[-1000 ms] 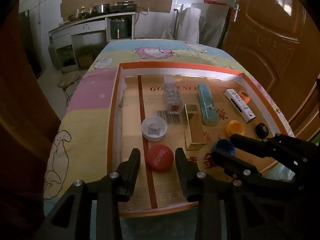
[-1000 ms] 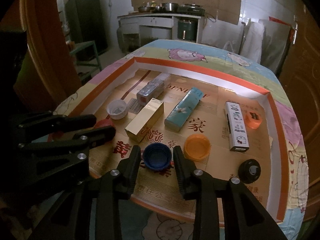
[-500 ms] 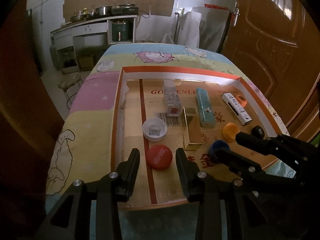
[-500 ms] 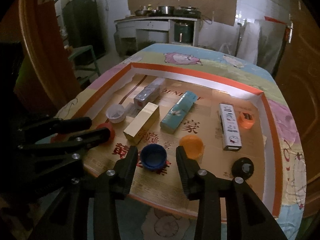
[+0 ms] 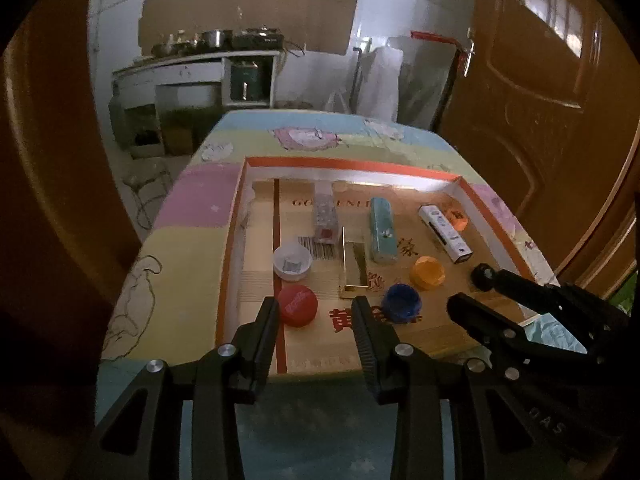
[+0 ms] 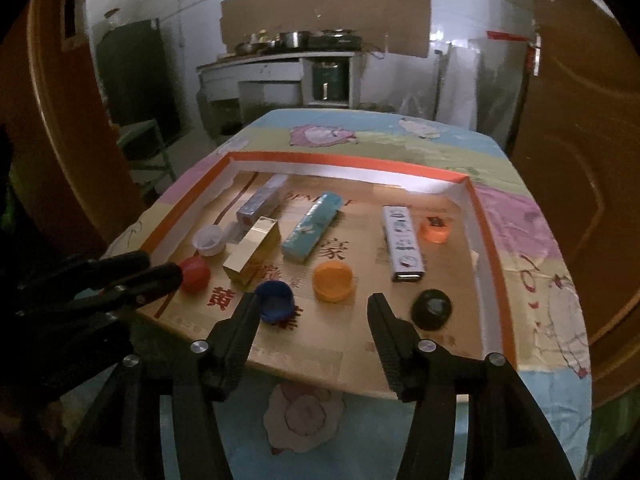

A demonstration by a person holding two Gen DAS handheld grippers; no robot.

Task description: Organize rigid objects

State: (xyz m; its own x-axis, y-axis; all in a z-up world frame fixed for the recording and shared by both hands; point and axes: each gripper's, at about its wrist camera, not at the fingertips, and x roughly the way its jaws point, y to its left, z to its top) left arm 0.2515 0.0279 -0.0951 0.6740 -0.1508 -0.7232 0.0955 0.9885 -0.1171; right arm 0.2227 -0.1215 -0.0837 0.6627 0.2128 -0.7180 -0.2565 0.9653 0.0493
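A shallow cardboard tray with an orange rim (image 5: 352, 164) (image 6: 344, 160) lies on the table. In it sit a red cap (image 5: 298, 305) (image 6: 195, 274), a blue cap (image 5: 401, 303) (image 6: 275, 301), an orange cap (image 5: 428, 273) (image 6: 333, 281), a black cap (image 6: 432, 309), a white cap (image 5: 292, 261), a gold box (image 5: 354, 266) (image 6: 253, 254), a teal box (image 5: 383, 229) (image 6: 313, 225), a clear box (image 5: 325, 218) and a white box (image 6: 403, 237). My left gripper (image 5: 315, 312) is open and empty, just short of the red cap. My right gripper (image 6: 314, 310) is open and empty, above the tray's front edge.
A small orange lid (image 6: 435, 228) lies at the tray's far right. The table wears a pastel cartoon cloth (image 6: 360, 136). Wooden doors (image 5: 540, 100) stand to the right and left. A kitchen counter with pots (image 5: 208, 52) is at the back.
Both grippers have pulled back and up from the tray. The right gripper has opened wider and no longer frames the blue cap. The caps have not moved.
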